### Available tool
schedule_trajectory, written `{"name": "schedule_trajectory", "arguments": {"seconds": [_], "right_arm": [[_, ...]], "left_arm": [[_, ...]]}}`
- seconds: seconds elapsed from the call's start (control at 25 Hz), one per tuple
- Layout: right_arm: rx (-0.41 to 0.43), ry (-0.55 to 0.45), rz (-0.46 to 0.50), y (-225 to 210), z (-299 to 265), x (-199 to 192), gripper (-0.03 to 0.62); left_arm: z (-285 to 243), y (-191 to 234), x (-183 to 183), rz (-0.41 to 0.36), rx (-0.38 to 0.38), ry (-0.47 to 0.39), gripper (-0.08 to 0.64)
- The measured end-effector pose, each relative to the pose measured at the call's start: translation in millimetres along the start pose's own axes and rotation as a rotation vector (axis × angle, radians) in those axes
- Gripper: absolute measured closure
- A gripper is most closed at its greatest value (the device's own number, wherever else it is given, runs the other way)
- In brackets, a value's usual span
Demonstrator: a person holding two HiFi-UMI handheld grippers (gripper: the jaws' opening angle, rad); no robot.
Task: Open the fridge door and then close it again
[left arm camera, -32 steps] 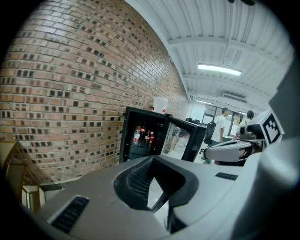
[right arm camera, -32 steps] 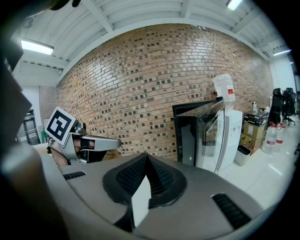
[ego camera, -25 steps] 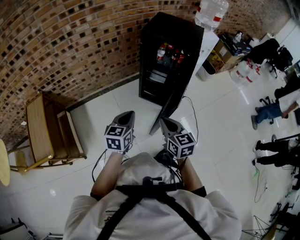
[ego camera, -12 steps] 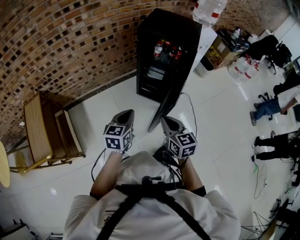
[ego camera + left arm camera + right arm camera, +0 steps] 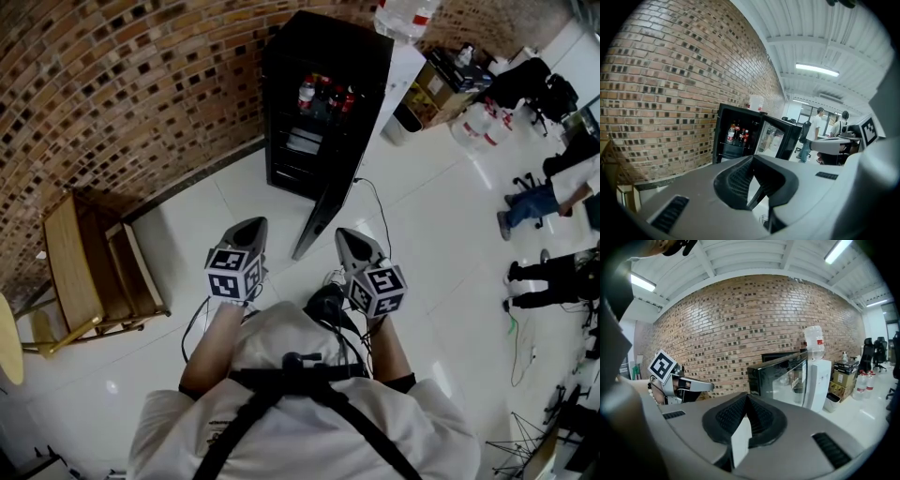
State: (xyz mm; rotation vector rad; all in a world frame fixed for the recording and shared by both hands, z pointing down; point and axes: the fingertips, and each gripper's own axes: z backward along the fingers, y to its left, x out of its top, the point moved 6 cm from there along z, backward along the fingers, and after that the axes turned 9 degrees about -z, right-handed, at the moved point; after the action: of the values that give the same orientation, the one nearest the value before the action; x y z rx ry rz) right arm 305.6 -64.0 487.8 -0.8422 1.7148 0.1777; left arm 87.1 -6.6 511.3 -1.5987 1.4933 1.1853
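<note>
The left gripper (image 5: 253,225) was fully closed, its jaws meeting at the tips with nothing between them, as its own view (image 5: 752,158) showed. It was held in front of the fridge (image 5: 328,56), on the open side of the cabinet, and pointed toward the lit shelves. The right gripper (image 5: 343,234) was also drawn together at the tips and held nothing, which its own view (image 5: 747,395) confirmed. It sat on the other side of the fridge door (image 5: 325,214) from the left gripper, near the door's free edge but apart from it.

The door stood wide open, swung out from the fridge toward the person, and its glass pane (image 5: 785,376) faced the right gripper. Inside the fridge, bottles (image 5: 323,94) with red labels stood on an upper shelf, also seen from the left gripper (image 5: 738,133).

The fridge was black and stood with its back to a brick wall (image 5: 112,84) on a white tiled floor (image 5: 234,206). A white water dispenser (image 5: 401,80) with a large bottle (image 5: 405,14) on top stood just beside the fridge, on the side away from the open cabinet. A wooden chair (image 5: 80,262) stood by the wall, well apart from the fridge on its open side. People (image 5: 553,197) were far off beyond the dispenser.
</note>
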Motion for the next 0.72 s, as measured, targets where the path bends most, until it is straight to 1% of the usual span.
{"name": "schedule_trajectory", "arguments": {"seconds": [0.08,0.12,0.16,0.2,0.28,0.32,0.4,0.44,0.48,0.6,0.72], "right_arm": [[-0.029,0.013,-0.019,-11.9,1.8,-5.8,0.563],[-0.043,0.02,-0.028,-18.3,2.6,-8.8,0.517],[-0.054,0.029,-0.036,-24.3,2.8,-11.7,0.498],[-0.061,0.041,-0.04,-29.6,1.8,-14.5,0.464],[-0.062,0.071,-0.042,-37.7,-3.8,-20.2,0.364],[-0.061,0.086,-0.04,-40.9,-8.1,-23.6,0.342],[-0.062,0.113,-0.024,-47.2,-19.0,-31.7,0.342],[-0.063,0.127,-0.015,-50.2,-25.5,-36.0,0.331],[-0.062,0.14,-0.009,-52.7,-32.2,-40.2,0.327],[-0.052,0.154,-0.01,-57.2,-50.8,-49.1,0.318],[-0.06,0.127,0.008,-57.7,-62.8,-48.3,0.318]], "left_arm": [[-1.6,-3.2,5.1,-0.006,-0.016,-0.007,0.56],[-2.8,-5.6,8.8,-0.013,-0.026,-0.011,0.56],[-4.5,-8.2,13.2,-0.022,-0.036,-0.015,0.56],[-6.4,-10.8,17.9,-0.031,-0.046,-0.02,0.56],[-10.6,-15.7,27.1,-0.048,-0.068,-0.033,0.56],[-12.8,-18.7,31.2,-0.054,-0.083,-0.038,0.56],[-18.6,-27.4,37.5,-0.068,-0.126,-0.036,0.556],[-22.5,-33.0,39.5,-0.077,-0.152,-0.026,0.458],[-27.0,-39.1,41.1,-0.088,-0.176,-0.015,0.408],[-41.3,-57.8,45.8,-0.14,-0.222,0.002,0.399],[-54.4,-75.7,54.6,-0.189,-0.255,-0.002,0.398]]}}
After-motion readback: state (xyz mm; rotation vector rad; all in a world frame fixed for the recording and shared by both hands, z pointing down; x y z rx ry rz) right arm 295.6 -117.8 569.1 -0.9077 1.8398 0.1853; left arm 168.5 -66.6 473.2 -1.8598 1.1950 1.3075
